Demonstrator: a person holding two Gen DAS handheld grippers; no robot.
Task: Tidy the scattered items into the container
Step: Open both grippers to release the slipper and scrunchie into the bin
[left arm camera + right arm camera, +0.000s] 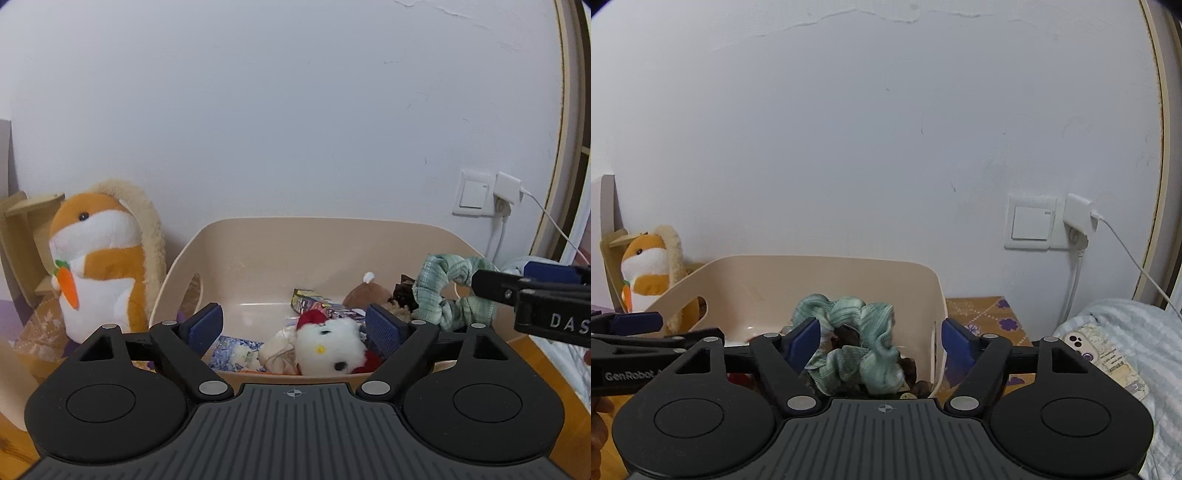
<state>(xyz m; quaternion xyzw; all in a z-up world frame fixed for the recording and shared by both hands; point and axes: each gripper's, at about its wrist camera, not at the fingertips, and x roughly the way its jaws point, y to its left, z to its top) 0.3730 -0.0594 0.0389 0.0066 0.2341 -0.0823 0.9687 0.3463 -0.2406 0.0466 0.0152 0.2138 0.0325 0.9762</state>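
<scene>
A beige plastic bin [258, 251] stands against the wall. Inside lie a white plush cat with a red bow [332, 345], a brown plush [364, 295], a small printed box [314, 302] and a blue patterned packet [236, 352]. My left gripper [295, 326] is open and empty above the bin's near rim, over the cat. My right gripper [881, 343] is open over the bin [775, 280]. A green scrunchie [857, 339] lies between its fingers, touching the left pad [805, 341]. The scrunchie also shows in the left wrist view [443, 291].
An orange and white hamster plush with a carrot [96, 266] sits left of the bin beside a cardboard piece [22, 236]. A wall switch and a plugged charger [1052, 225] are at the right. A phone [1078, 343] lies on striped bedding [1126, 332].
</scene>
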